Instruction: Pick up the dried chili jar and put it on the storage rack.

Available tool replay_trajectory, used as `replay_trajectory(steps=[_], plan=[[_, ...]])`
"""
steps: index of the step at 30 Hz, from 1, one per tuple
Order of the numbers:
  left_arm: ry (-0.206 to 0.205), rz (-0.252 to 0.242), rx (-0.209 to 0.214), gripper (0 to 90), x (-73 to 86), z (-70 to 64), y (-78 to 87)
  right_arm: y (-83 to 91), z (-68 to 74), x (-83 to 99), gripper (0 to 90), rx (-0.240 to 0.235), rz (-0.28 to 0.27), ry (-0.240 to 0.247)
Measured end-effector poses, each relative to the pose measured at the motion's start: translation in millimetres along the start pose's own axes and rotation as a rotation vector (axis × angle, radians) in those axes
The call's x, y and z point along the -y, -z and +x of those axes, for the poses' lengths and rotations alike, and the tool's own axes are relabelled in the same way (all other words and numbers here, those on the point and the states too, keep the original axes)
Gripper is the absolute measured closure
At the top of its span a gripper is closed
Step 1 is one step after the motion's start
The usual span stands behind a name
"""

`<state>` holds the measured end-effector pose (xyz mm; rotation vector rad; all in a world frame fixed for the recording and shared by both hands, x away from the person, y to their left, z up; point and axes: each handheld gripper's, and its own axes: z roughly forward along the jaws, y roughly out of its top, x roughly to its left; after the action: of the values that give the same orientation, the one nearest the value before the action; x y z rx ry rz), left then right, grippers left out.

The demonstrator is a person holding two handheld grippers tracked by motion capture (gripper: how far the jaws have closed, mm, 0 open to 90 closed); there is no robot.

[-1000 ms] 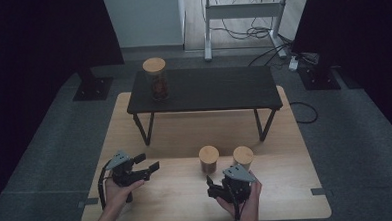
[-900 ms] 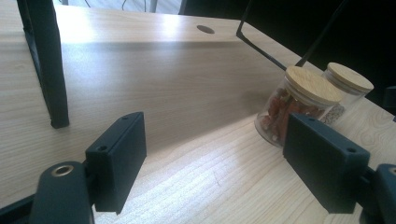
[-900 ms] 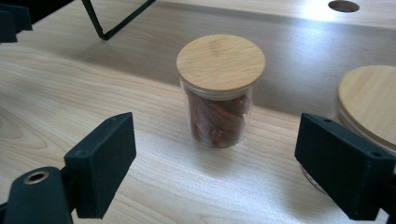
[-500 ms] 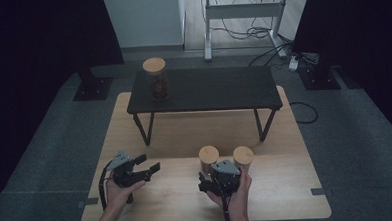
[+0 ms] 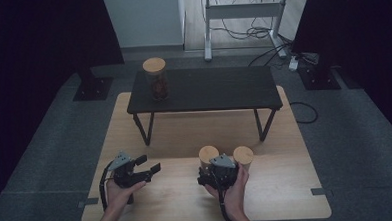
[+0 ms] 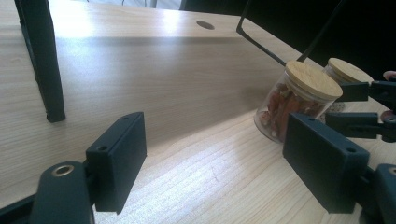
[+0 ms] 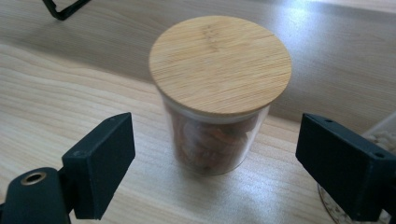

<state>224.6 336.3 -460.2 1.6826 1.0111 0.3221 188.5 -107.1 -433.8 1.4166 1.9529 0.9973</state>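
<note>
Right gripper: jaws wide apart, holding nothing; it points at the jar just ahead.
Jar: upright on the wooden table, bamboo lid on, reddish-brown pieces inside; it stands just beyond the jaw tips, centred on the gap, touching neither.
Second jar: just beside the first, at the right jaw's side.
Left gripper: open, empty, well apart to the left.
Third jar: far ahead, on the black bench.
</note>
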Motion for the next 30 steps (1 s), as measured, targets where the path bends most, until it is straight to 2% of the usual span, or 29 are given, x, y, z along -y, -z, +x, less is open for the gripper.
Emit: replay_trajectory(steps=[15, 19, 22, 30], plan=[[0.004, 0.002, -0.004, 21.9, 0.7, 0.9, -0.3, -19.4, 6.5, -6.4, 11.3, 0.045, 0.019, 0.000], [0.003, 0.002, -0.003, 21.9, 0.6, 1.0, -0.4, -22.1, 17.8, -6.1, 11.4, 0.083, 0.013, 0.026], [0.004, 0.002, -0.003, 21.9, 0.7, 1.1, -0.4, -25.5, 20.3, -8.3, 11.4, 0.075, 0.024, 0.010], [0.006, 0.000, -0.002, 21.9, 1.1, 1.9, 0.2, -35.0, 27.3, -11.8, 12.0, 0.104, 0.042, -0.016]])
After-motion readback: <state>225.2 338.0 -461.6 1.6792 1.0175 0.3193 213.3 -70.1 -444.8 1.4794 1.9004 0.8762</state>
